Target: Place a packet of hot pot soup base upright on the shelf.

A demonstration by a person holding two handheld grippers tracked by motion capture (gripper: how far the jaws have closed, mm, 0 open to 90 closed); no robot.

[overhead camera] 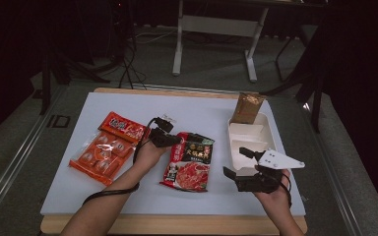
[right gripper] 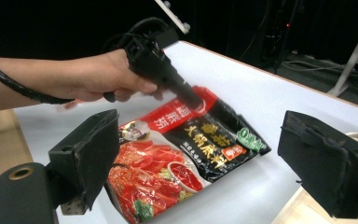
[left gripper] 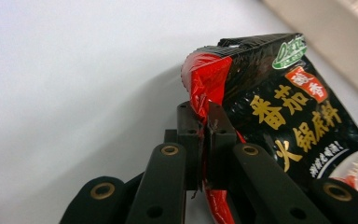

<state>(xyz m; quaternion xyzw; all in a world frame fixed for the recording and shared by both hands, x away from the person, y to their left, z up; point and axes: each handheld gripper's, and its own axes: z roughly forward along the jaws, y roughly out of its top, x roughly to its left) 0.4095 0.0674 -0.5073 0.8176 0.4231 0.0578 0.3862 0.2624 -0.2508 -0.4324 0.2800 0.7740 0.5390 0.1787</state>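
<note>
A red and black sauce packet (overhead camera: 189, 162) lies on the white mat, its picture side up. My left gripper (overhead camera: 176, 140) is shut on the packet's upper left corner. In the left gripper view, that red corner of the packet (left gripper: 279, 116) is pinched between the closed jaws of the left gripper (left gripper: 204, 114) and lifted a little off the mat. My right gripper (overhead camera: 236, 162) stands open to the right of the packet, with nothing between its jaws. The right gripper view looks past the wide-open right gripper (right gripper: 205, 154) at the packet (right gripper: 177, 158) and the left gripper (right gripper: 193, 100) holding it.
An orange snack packet (overhead camera: 107, 147) lies at the left of the mat. A white open box (overhead camera: 246, 130) stands at the right, with a brown packet (overhead camera: 247, 108) leaning at its far end. The box edge (left gripper: 335, 42) is close behind the sauce packet.
</note>
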